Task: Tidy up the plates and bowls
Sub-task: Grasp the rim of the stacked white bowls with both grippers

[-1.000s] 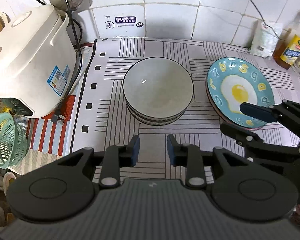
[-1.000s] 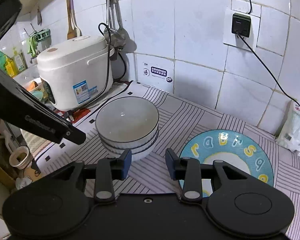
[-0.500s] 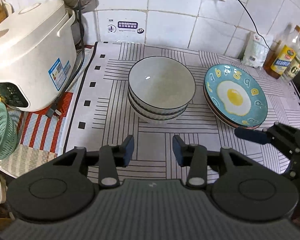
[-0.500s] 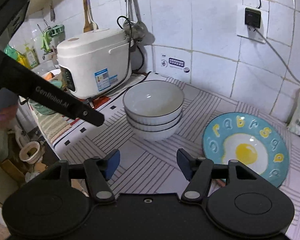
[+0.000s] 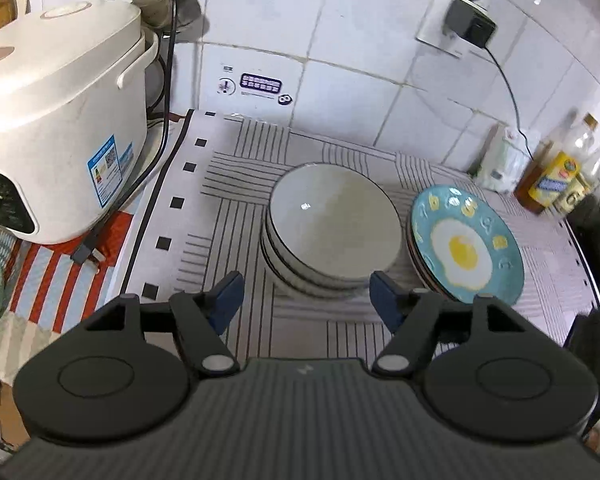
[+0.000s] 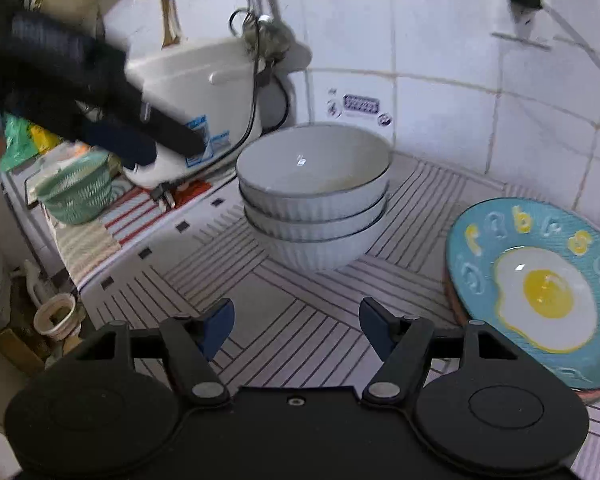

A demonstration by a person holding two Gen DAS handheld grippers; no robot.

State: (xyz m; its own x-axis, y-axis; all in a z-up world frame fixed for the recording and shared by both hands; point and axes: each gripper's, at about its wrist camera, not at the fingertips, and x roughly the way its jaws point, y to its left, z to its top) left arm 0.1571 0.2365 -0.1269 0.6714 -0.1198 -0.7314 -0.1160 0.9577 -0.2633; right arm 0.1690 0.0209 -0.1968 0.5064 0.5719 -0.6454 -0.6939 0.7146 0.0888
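A stack of three grey-white bowls point(image 5: 332, 224) stands on the striped mat point(image 5: 228, 176); it also shows in the right wrist view point(image 6: 312, 196). To its right lies a stack of plates topped by a blue fried-egg plate point(image 5: 466, 244), seen also in the right wrist view point(image 6: 540, 292). My left gripper point(image 5: 306, 306) is open and empty, held above the mat just in front of the bowls. My right gripper point(image 6: 296, 326) is open and empty, in front of the bowls and left of the plates. The left gripper appears blurred at the upper left of the right wrist view point(image 6: 112, 128).
A white rice cooker point(image 5: 56, 120) with its cord stands at the left. A green basket point(image 6: 76, 192) sits left of it. Oil bottles point(image 5: 556, 176) and a white bag point(image 5: 500, 160) stand at the back right by the tiled wall. A socket with plug point(image 5: 468, 28) is above.
Both grippers have opened wide. Both have pulled back and tilted up, so more of the wall shows. The right gripper has left the left wrist view.
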